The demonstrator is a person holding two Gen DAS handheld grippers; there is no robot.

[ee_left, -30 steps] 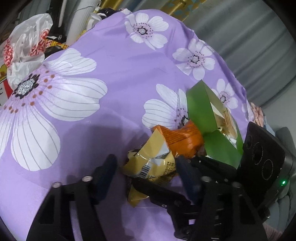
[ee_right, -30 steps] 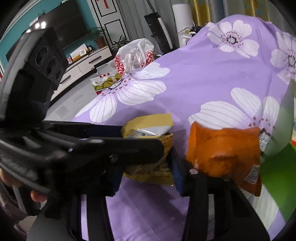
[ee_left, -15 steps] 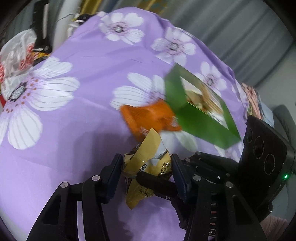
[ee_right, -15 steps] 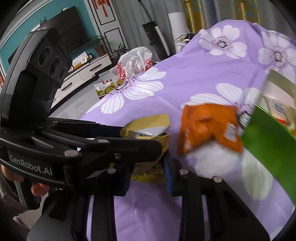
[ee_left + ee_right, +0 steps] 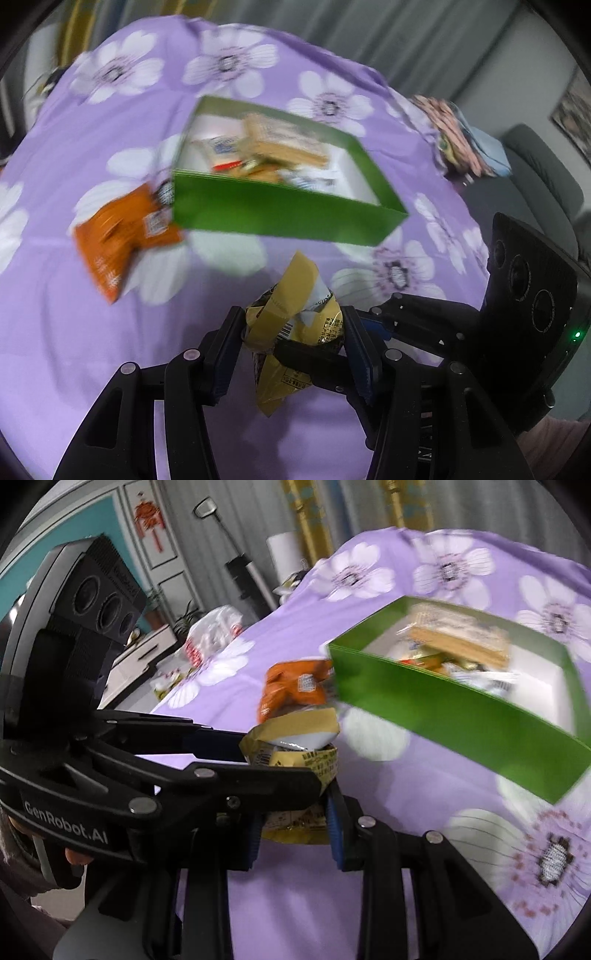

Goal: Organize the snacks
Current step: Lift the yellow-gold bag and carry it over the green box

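Left wrist view: left gripper closed on the yellow snack packet, both fingers pressed into its crumpled sides, lower centre of frame. Right gripper pinches the same packet from the other side, its blue pads tight against the wrapper at centre of the right wrist view. So two grips on one packet.

Change over the last second: the packet has come up off the purple flowered cloth and travelled with the tongs. The green box, a second ago crowded against the packet at the right edge, now sits well apart, upper centre, seen from above with snacks inside. Orange packet lies on the cloth at mid left, just beside the box's near corner.

Judgement: lift done; carry toward the box under way. Strong motion blur. Orange packet probably next.
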